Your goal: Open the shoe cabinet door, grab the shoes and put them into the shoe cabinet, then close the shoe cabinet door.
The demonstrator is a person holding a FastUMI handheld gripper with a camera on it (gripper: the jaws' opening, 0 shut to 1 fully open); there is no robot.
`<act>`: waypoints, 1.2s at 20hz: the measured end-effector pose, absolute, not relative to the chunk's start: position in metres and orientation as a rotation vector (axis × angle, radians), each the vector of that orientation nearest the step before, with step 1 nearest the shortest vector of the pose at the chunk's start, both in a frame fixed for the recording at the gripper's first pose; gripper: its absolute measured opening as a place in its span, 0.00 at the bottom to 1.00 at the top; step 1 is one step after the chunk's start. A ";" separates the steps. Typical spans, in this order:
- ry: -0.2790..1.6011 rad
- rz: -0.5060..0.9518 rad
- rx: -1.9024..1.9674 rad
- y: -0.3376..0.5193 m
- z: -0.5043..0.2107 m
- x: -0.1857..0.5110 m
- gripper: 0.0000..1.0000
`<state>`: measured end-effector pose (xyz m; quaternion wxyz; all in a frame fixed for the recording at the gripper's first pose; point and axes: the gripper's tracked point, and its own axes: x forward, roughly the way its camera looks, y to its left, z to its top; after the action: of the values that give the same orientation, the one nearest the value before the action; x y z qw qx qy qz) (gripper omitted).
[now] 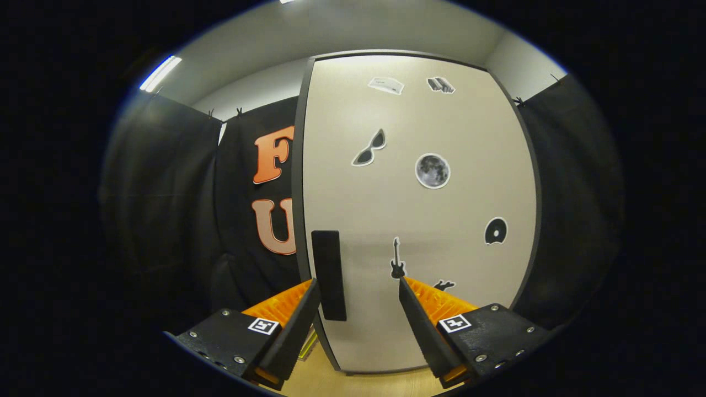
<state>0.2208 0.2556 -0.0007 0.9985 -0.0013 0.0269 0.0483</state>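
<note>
Facing shut cabinet door (419, 220) | tongs (358, 292) wide, empty | handle (329, 273) between fingers (contact unclear) | cabinet interior hidden

The shoe cabinet door (419, 220) stands shut just ahead of the claw, pale with a dark edge and 7 stickers; its black upright handle (329, 274) sits between the fingers, nearer the left one.

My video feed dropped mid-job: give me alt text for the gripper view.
The open gripper faces the closed cream shoe cabinet door, its tall black door handle just ahead, beside one finger. Stickers dot the door, including a round moon sticker.
</note>
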 end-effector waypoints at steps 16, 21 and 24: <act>0.021 -0.052 -0.069 0.192 0.019 0.047 0.90; 0.016 -0.073 -0.059 0.186 0.020 0.024 0.91; 0.021 -0.076 -0.052 0.184 0.021 0.017 0.91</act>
<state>0.0168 0.1837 0.0214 0.9989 -0.0260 0.0106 -0.0378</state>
